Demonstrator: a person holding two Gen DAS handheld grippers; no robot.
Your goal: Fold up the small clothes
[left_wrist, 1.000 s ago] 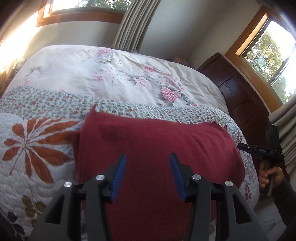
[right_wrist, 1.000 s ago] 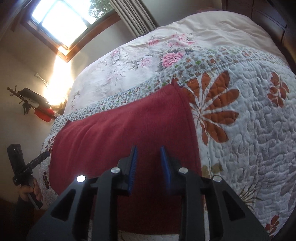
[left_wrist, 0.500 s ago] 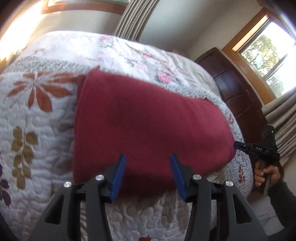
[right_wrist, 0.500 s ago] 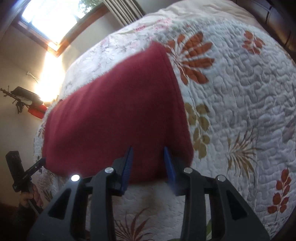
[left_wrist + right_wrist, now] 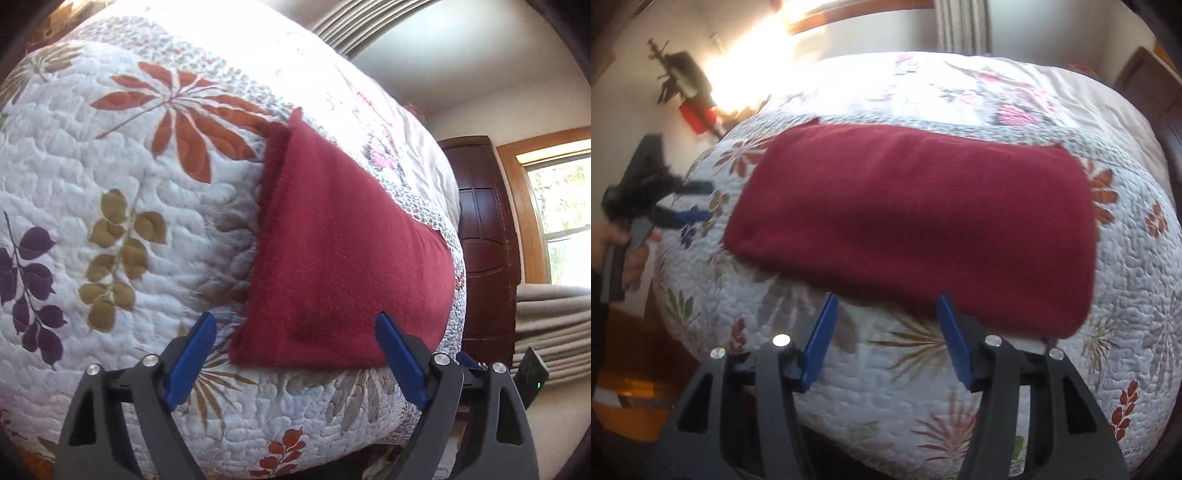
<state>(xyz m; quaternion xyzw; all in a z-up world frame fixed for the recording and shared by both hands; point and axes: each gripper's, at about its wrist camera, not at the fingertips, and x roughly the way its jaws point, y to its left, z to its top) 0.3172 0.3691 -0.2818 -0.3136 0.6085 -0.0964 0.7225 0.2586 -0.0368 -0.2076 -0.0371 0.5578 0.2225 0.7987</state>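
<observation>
A dark red cloth (image 5: 332,258) lies folded into a flat oblong on the flowered quilt (image 5: 110,229), near the bed's front edge. My left gripper (image 5: 293,319) is open and holds nothing, its blue fingers (image 5: 192,350) straddling the cloth's near left corner from just in front. In the right wrist view the same cloth (image 5: 912,221) stretches sideways. My right gripper (image 5: 886,299) is open and bare, its tips at the cloth's front hem over the quilt (image 5: 1126,295). The left gripper (image 5: 696,201), held in a hand (image 5: 613,236), shows at the far left.
A dark wooden headboard (image 5: 484,236) stands beyond the bed, with a window (image 5: 561,206) and beige curtains (image 5: 546,325) to its right. A red and black object (image 5: 698,114) sits by the sunlit wall at the left. The bed's front edge drops to the floor (image 5: 620,406).
Both grippers have drawn back from above the red cloth to its front edge and opened wider. The left one has swung toward the cloth's left end.
</observation>
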